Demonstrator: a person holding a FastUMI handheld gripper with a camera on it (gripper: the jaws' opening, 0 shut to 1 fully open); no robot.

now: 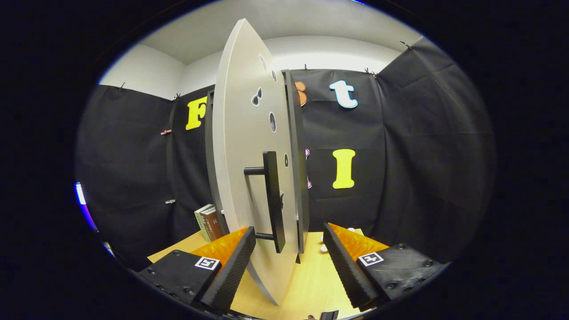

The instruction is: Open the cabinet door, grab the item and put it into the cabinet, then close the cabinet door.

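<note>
Your gripper (289,262) has its fingers spread wide apart, and the lower edge of the cabinet door (242,146) stands in the gap between them, pressed by neither. The door is a flat, smooth, pale grey panel, swung out edge-on toward you, with a few small dark-and-white stickers on its face. A matte black bar handle (272,200), straight and squared, is fixed upright on two short posts just ahead of your fingers and slightly above them. Behind the door you see the dark edge of the cabinet (297,160) body; from this angle you cannot tell what it holds inside. Beyond your left finger, standing upright on the light wooden table (311,284), are a few books (209,221) with green and brown spines. Just ahead of your right finger some small white things (323,249) lie on the tabletop, too hidden to identify, so you cannot tell which is the item to be stored.
</note>
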